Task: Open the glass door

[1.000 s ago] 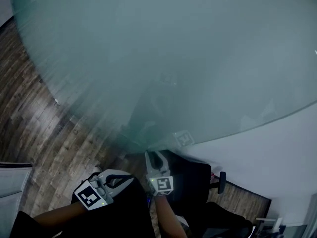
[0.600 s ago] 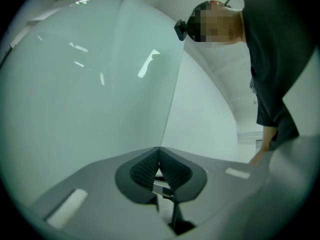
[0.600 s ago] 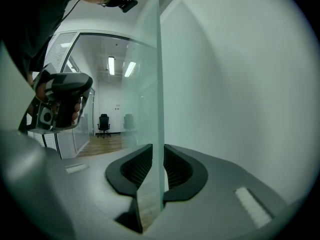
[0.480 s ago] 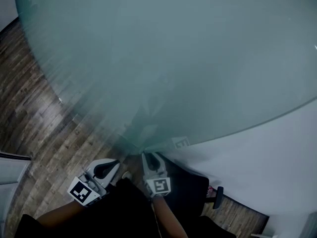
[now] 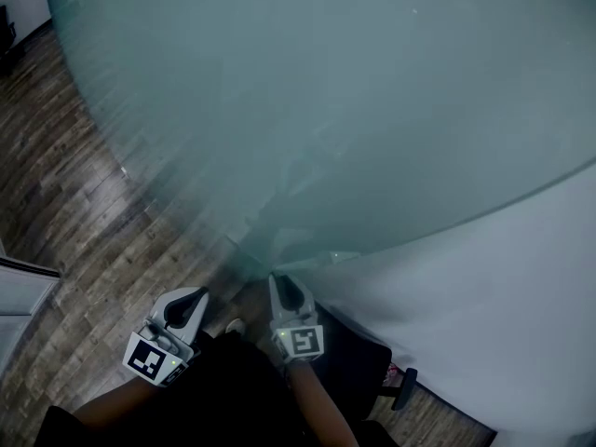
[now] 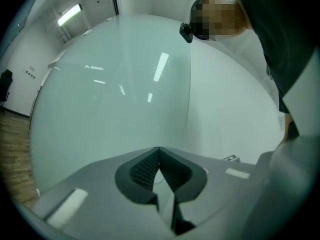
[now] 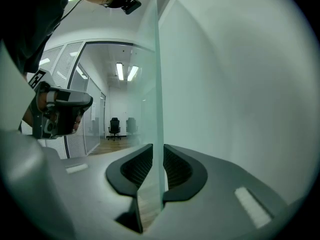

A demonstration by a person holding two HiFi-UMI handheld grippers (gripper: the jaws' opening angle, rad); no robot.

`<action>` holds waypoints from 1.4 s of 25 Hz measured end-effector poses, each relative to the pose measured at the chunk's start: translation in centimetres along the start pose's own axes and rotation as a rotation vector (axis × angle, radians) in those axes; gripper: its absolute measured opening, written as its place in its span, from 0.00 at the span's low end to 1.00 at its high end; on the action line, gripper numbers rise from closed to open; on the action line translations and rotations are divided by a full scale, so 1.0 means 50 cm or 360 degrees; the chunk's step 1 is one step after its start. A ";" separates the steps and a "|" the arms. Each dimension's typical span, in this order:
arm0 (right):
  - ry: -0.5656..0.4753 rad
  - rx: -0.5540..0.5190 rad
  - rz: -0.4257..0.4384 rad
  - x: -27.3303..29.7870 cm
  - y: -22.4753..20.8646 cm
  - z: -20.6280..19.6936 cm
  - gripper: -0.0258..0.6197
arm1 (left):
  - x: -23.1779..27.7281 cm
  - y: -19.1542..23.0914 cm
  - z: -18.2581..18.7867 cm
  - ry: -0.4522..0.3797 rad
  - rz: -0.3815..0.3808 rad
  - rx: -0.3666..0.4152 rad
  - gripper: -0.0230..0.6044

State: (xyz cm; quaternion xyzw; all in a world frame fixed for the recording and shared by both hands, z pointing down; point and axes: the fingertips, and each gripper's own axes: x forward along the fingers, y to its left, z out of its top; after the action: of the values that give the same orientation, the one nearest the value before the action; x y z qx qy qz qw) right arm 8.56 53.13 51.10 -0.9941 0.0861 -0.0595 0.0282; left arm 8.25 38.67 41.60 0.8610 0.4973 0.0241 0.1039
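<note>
Right gripper view | right tongs clamped on glass door edge | left tongs together, empty | advice: grip square, pull steadily along the door's swing

The left gripper and right gripper are each showing a pale grey shell and a black-on-white marker cube. Ahead of the marker cube, black ribbed pads are showing. Behind it, the person is wearing black clothing.

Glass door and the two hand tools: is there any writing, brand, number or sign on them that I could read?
No readable words, brands or numbers in any view.
Cubes on the left gripper and right gripper: only black-and-white square patterns, not letters.
The glass door: bare, no label.
</note>
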 end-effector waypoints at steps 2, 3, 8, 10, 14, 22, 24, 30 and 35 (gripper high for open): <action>0.0003 0.0002 0.0004 0.005 -0.005 0.010 0.15 | -0.001 -0.007 0.004 0.0001 0.0015 0.0002 0.04; -0.0009 -0.0008 0.0007 0.008 -0.007 0.016 0.15 | -0.003 -0.009 0.005 0.0001 0.0024 0.0002 0.04; -0.0043 -0.0026 0.0033 0.026 -0.027 0.032 0.15 | -0.003 0.001 -0.004 0.0020 0.0104 -0.0032 0.04; -0.0057 -0.0032 0.0060 0.032 -0.033 0.034 0.15 | -0.002 0.001 -0.013 0.0039 0.0124 -0.0044 0.04; -0.0067 -0.0045 0.0079 0.039 -0.048 0.035 0.15 | 0.013 -0.019 -0.005 0.0014 0.0085 -0.0047 0.04; -0.0072 -0.0048 0.0056 0.058 -0.069 0.037 0.15 | 0.020 -0.009 -0.005 0.0032 0.0090 -0.0055 0.04; -0.0052 -0.0054 0.0056 0.060 -0.077 0.032 0.15 | 0.026 -0.013 -0.005 0.0037 0.0073 -0.0048 0.04; -0.0019 -0.0068 0.0040 0.075 -0.111 0.022 0.15 | 0.041 -0.006 0.003 0.0033 0.0082 -0.0054 0.04; 0.0007 -0.0048 0.0037 0.089 -0.132 0.010 0.15 | 0.045 0.022 -0.002 0.0036 0.0138 -0.0073 0.04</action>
State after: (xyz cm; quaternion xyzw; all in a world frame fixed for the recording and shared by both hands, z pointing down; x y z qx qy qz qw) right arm 14.08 58.87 51.56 -0.9932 0.0987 -0.0600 0.0137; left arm 10.29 40.09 41.77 0.8788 0.4600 0.0496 0.1169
